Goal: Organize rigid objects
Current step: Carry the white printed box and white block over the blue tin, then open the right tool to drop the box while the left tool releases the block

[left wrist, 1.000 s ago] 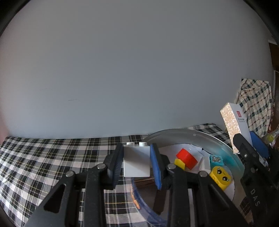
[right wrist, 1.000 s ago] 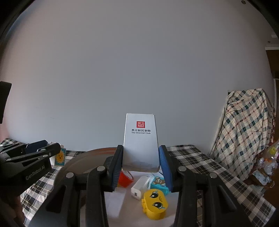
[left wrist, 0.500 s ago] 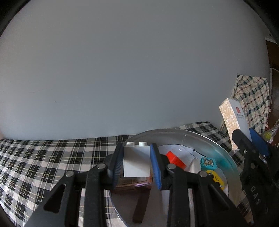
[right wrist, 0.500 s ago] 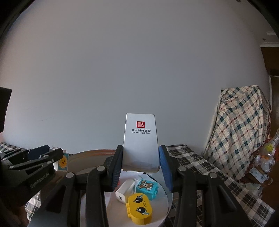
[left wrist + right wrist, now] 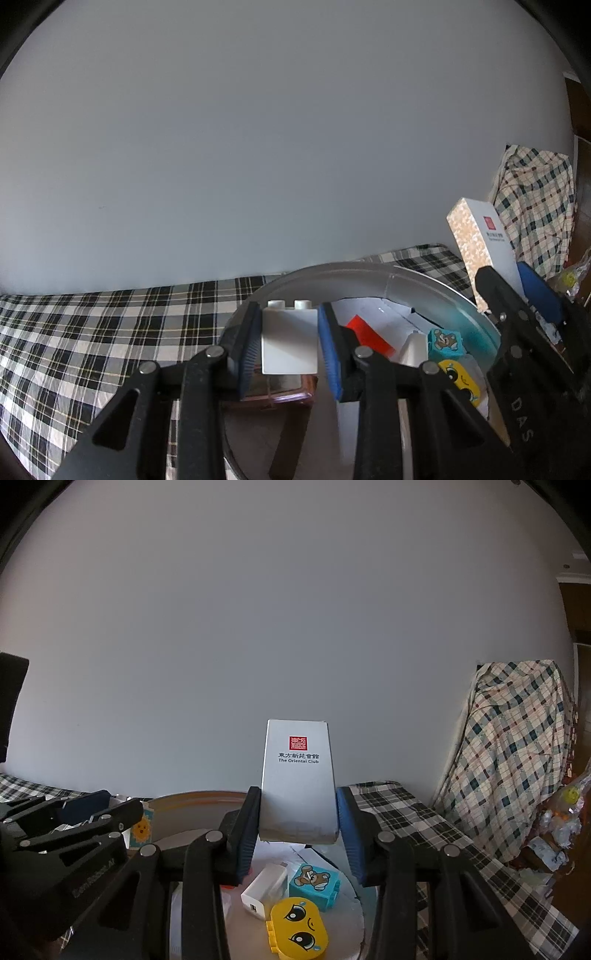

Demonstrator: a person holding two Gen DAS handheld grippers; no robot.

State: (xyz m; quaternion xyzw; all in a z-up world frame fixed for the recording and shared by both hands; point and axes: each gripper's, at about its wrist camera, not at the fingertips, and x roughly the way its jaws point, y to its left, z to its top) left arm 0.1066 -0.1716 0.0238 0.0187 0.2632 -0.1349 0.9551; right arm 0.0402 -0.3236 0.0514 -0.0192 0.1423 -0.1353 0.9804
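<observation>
My left gripper is shut on a white toy brick with two studs on top, held over the near rim of a round metal tray. My right gripper is shut on a tall white box printed "The Oriental Club", held upright above the same tray. The box also shows in the left wrist view. In the tray lie a red block, a white charger, a teal bear block and a yellow face block.
A black-and-white checked cloth covers the table. A plaid-covered object stands at the right with small clutter beside it. A plain grey wall is behind. A sun-printed side of the left gripper's brick shows at left.
Both grippers have lifted and shifted over the tray with their loads. The tray and its blocks sit lower and nearer in both views. Both grips are unchanged.
</observation>
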